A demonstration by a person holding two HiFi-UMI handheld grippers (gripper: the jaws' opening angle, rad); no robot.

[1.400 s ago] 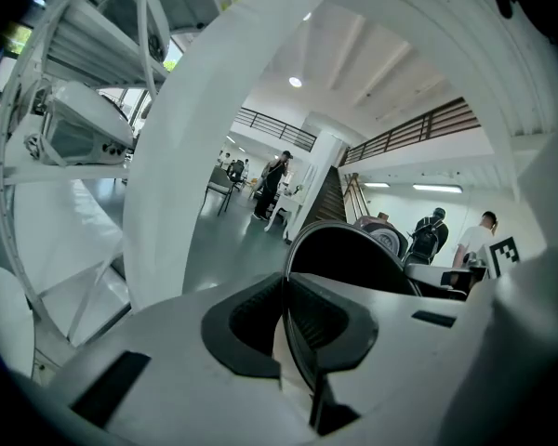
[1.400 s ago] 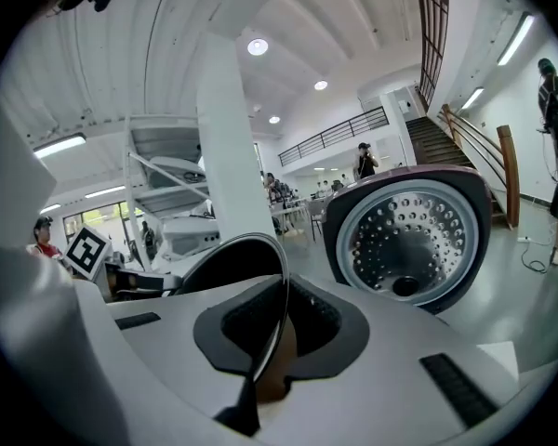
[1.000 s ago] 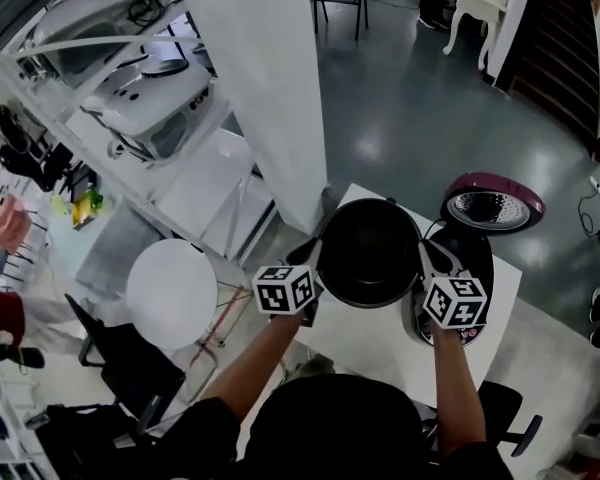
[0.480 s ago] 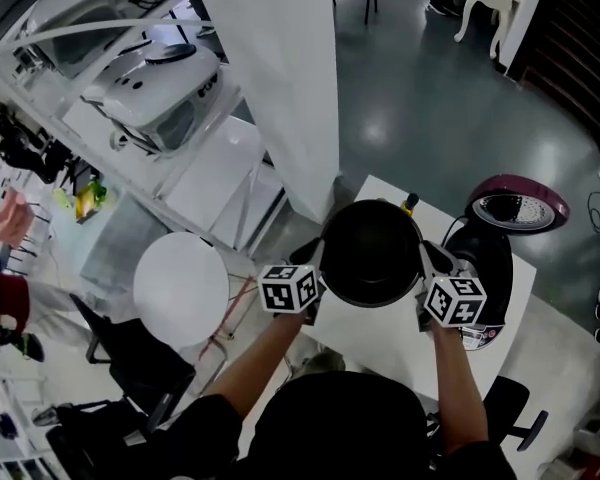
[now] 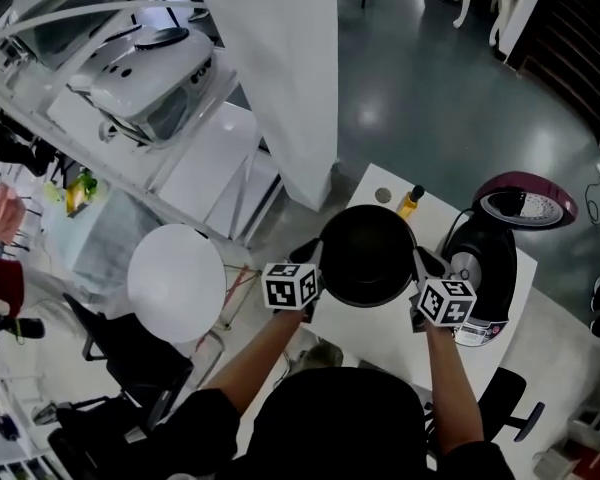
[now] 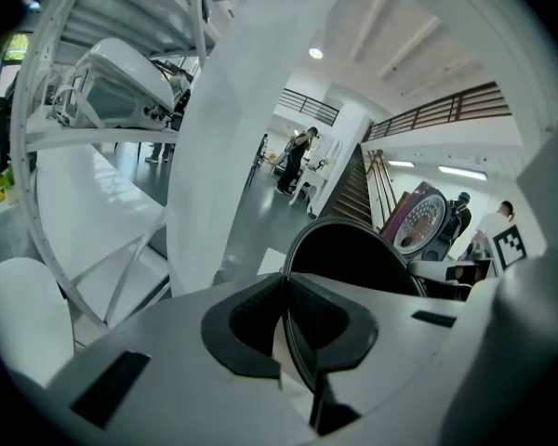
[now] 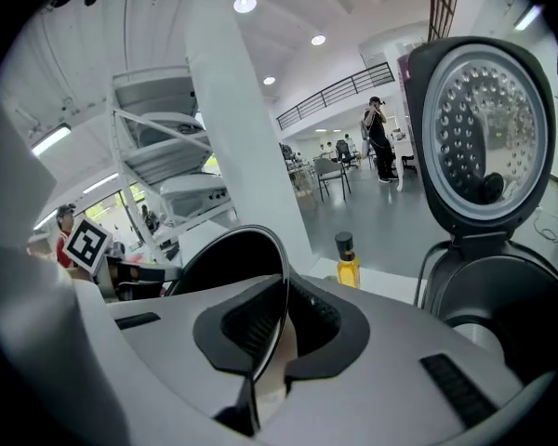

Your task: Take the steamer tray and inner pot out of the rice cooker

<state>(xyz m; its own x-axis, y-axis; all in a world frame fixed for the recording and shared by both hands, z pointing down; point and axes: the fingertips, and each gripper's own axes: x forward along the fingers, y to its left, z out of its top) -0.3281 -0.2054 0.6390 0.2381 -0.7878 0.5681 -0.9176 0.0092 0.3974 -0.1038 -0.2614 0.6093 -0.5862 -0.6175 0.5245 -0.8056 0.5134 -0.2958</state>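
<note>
Over the white tabletop point(image 5: 380, 340), in the head view, the black inner pot point(image 5: 368, 256) is out of the rice cooker point(image 5: 483, 268) and sits just to the cooker's left, held by its rim from both sides. The left claw point(image 5: 313, 259) pinches the pot's left edge and the right claw point(image 5: 421, 266) pinches its right edge. The cooker stands at the tabletop's right end with its lid point(image 5: 528, 200) swung up and open. A bottle point(image 5: 410, 202) of yellow liquid stands near the far edge, beyond the pot. From above I cannot tell whether the pot's base touches the tabletop.

Seen in the left gripper view, the left claw point(image 6: 285, 295) is nearly closed. Its dark pads clamp the pot's thin rim, which runs upright between them. The pot's dark hollow point(image 6: 353, 254) opens to the right of the pads, and the cooker's raised lid point(image 6: 418, 223) shows beyond it. A white column point(image 6: 228, 128) rises on the left.

Seen in the right gripper view, the right claw point(image 7: 284, 295) is just as narrow and grips the opposite rim, with the pot's hollow point(image 7: 225, 263) to its left. The bottle point(image 7: 347, 260) stands on the tabletop past the pads. The open cooker point(image 7: 502, 295) fills the right side, its lid point(image 7: 488, 133) upright and showing a dimpled inner plate.
</note>
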